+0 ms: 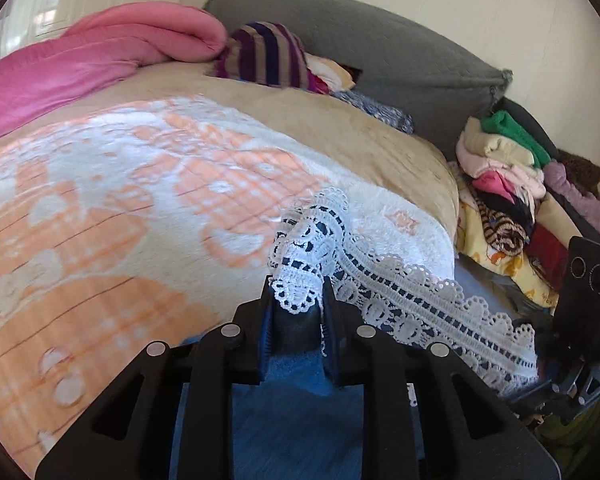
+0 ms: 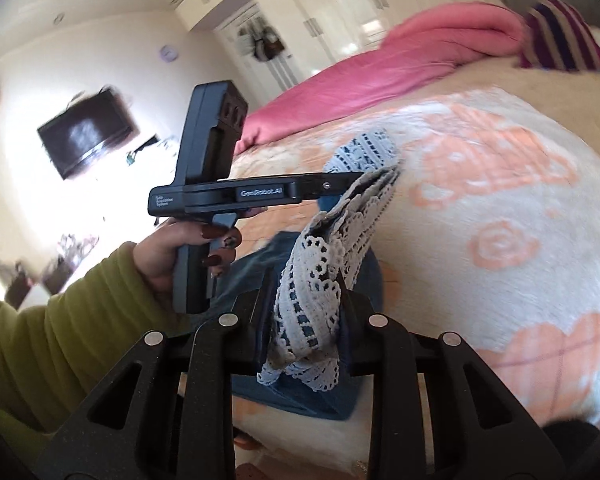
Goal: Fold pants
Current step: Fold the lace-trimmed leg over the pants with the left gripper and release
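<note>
The pants are blue denim (image 1: 296, 412) with a white lace hem (image 1: 412, 300). My left gripper (image 1: 297, 296) is shut on one end of the lace hem and holds it above the bed. My right gripper (image 2: 306, 292) is shut on the other end of the lace hem (image 2: 320, 280). The hem stretches between the two grippers. The denim (image 2: 312, 392) hangs below onto the orange and white blanket (image 2: 500, 208). The left gripper (image 2: 364, 178) also shows in the right wrist view, held by a hand in a green sleeve. The right gripper's body shows at the left wrist view's right edge.
The bed carries the patterned blanket (image 1: 120, 208), a pink duvet (image 1: 100, 56) and a striped garment (image 1: 264, 56) by the grey headboard (image 1: 400, 64). A pile of clothes (image 1: 512, 184) lies beside the bed. A wall television (image 2: 86, 136) and wardrobes (image 2: 340, 4) stand beyond.
</note>
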`<state>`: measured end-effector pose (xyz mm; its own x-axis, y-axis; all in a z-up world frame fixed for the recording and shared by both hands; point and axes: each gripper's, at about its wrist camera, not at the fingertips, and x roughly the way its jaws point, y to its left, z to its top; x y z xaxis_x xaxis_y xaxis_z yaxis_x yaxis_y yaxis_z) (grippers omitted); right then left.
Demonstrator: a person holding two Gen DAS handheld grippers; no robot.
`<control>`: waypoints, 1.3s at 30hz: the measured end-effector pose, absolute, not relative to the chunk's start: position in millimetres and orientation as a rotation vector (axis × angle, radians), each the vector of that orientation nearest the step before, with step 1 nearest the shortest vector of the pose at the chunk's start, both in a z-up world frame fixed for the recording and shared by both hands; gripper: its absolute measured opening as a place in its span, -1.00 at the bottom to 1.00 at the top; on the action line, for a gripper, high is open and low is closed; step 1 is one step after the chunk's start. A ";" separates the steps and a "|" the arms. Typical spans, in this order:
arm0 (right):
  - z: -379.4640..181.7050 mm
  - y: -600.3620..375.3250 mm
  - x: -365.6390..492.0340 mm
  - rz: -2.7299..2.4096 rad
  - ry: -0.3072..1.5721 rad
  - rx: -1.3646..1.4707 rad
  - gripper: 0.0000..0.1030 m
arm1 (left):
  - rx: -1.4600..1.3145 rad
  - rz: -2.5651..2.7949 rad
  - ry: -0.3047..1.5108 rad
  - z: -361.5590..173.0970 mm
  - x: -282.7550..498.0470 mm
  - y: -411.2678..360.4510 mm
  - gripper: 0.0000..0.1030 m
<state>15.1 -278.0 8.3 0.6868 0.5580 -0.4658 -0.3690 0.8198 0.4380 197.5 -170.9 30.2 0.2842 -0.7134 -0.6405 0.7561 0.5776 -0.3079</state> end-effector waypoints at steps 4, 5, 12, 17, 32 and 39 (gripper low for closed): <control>8.3 -238.5 29.0 0.583 0.662 0.261 -0.62 | 0.005 -0.911 0.827 26.5 196.6 -125.6 -0.54; 6.8 -227.5 32.6 0.598 0.673 0.242 -0.62 | -0.005 -0.891 0.831 25.1 197.0 -117.0 -0.43; -27.5 -155.8 37.2 0.670 0.789 0.065 -0.62 | -0.240 -0.620 0.820 16.2 190.5 -18.0 0.32; -43.8 -117.9 13.1 0.719 0.808 -0.126 -0.24 | -0.452 -0.561 0.871 -7.7 183.7 35.6 0.33; -52.5 -96.7 -45.0 0.636 0.734 -0.430 -0.06 | -0.363 -0.568 0.945 -31.1 183.2 19.2 0.60; -64.5 -86.8 -34.0 0.592 0.780 -0.461 -0.29 | -0.365 -0.593 0.952 -37.8 182.7 1.5 -0.02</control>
<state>-34.0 -86.8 -64.5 0.5655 0.3201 -0.7601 -0.6458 0.7451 -0.1667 182.7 1.5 -37.8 0.4409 -0.6194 -0.6496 0.3104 0.7843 -0.5371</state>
